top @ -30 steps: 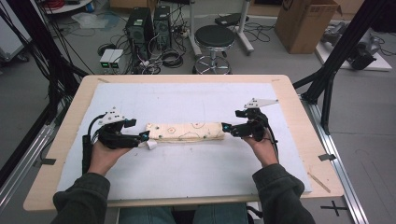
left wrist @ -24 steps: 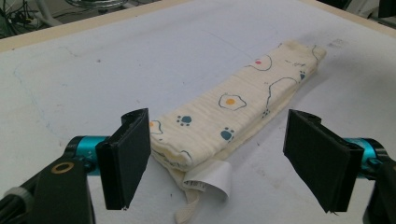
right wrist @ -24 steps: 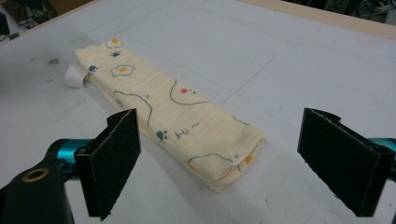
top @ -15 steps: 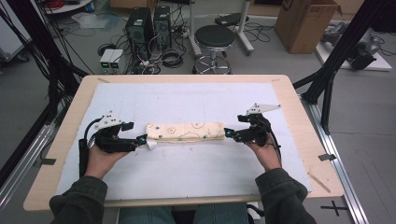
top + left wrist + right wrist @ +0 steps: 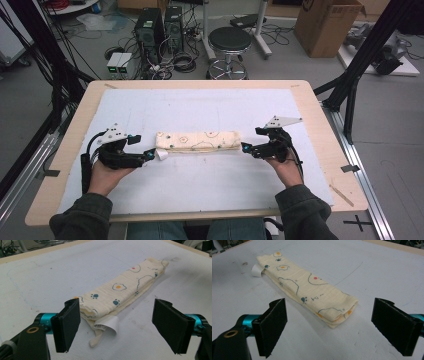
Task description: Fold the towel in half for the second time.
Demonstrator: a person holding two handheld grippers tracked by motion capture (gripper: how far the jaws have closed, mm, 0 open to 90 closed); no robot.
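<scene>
Cream printed cotton cloth (image 5: 198, 141), folded into a long strip, lay mid-counter (image 5: 200, 102) between the left hand-held gripper (image 5: 148, 155) and right hand-held gripper (image 5: 245, 147), both wide open and empty, seemingly poised to close on its ends for another fold.

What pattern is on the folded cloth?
Cream folded cloth printed with fried eggs and teal paw prints; clearest in the left gripper view.
</scene>
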